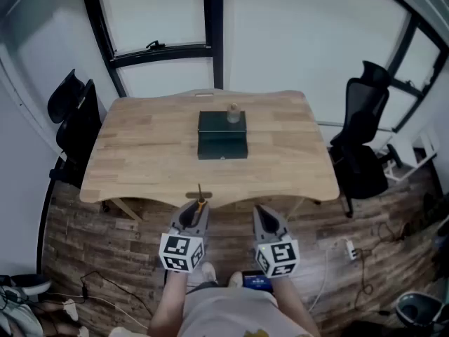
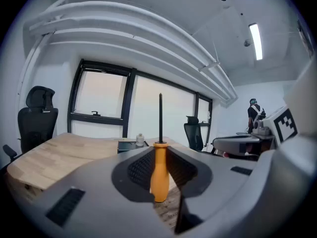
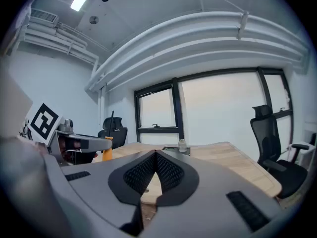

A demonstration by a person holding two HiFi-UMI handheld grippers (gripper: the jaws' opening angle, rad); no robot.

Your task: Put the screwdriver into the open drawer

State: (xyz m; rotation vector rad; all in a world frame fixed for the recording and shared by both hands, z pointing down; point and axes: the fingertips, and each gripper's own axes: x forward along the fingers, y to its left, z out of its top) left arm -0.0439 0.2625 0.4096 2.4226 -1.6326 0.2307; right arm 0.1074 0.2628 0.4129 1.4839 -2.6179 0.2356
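Before the wooden table (image 1: pixel 140 153) with its dark box (image 1: pixel 222 144), windows (image 1: pixel 168 12) behind and chairs (image 1: pixel 363 125) either side, my left claw (image 1: pixel 198 215) clamps the screwdriver (image 2: pixel 159 175) upright while my right claw (image 3: pixel 157 155) is closed, empty.

I can read no word, number or brand name anywhere in these views. The only sign-like marks are the black-and-white square patterns on the left marker cube (image 1: pixel 182 252) of the left gripper (image 1: pixel 197 213) and on the right marker cube (image 1: pixel 279 256) of the right gripper (image 1: pixel 264 216), both near me at the bottom of the head view. They are coded squares, not letters or digits.
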